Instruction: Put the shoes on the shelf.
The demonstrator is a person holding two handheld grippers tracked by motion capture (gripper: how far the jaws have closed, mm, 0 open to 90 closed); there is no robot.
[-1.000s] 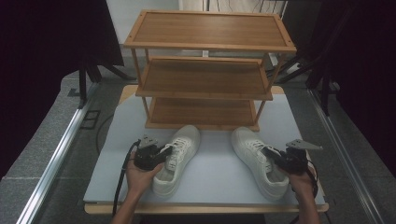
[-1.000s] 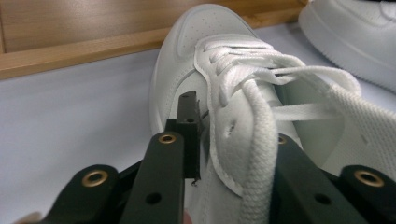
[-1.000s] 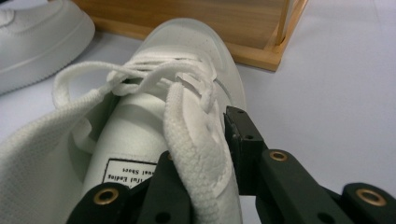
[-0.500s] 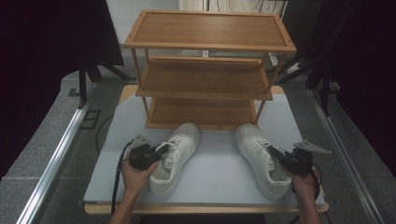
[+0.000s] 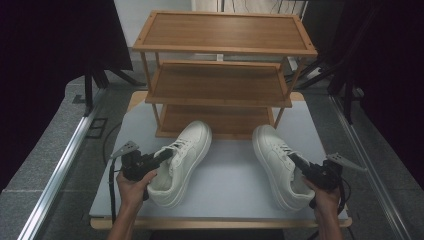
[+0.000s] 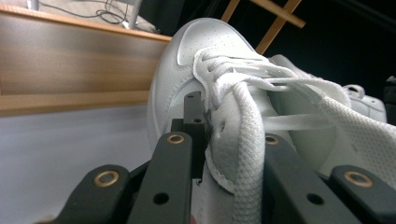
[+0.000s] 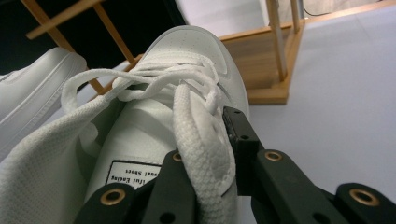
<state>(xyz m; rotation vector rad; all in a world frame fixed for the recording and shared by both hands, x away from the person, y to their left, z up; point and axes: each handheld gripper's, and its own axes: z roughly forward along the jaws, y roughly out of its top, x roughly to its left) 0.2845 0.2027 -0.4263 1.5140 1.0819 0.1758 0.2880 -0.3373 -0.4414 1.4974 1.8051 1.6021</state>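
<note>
Two white lace-up sneakers lie on the pale table (image 5: 227, 200) in front of a wooden rack, toes towards it. My left gripper (image 5: 164, 155) is shut on the side wall of the left sneaker (image 5: 185, 150) beside its laces, and its jaws closed further within the last second. In the left gripper view the black jaws (image 6: 233, 135) pinch that sneaker's (image 6: 210, 56) collar edge, with a lace draped over one. My right gripper (image 5: 296, 161) is shut on the right sneaker (image 5: 277, 160). In the right gripper view its jaws (image 7: 210, 154) clamp the sneaker's (image 7: 187, 56) eyelet side.
A three-tier wooden shoe rack (image 5: 225, 80) stands at the table's far side, its shelves bare. Its lowest shelf (image 5: 215, 120) lies just beyond the sneakers' toes. Dark curtains and a grey floor surround the table. Cables trail from both grippers.
My left hand has shifted a little left and up with its sneaker, whose toe now sits nearer the rack. The right sneaker has edged slightly towards the rack.
</note>
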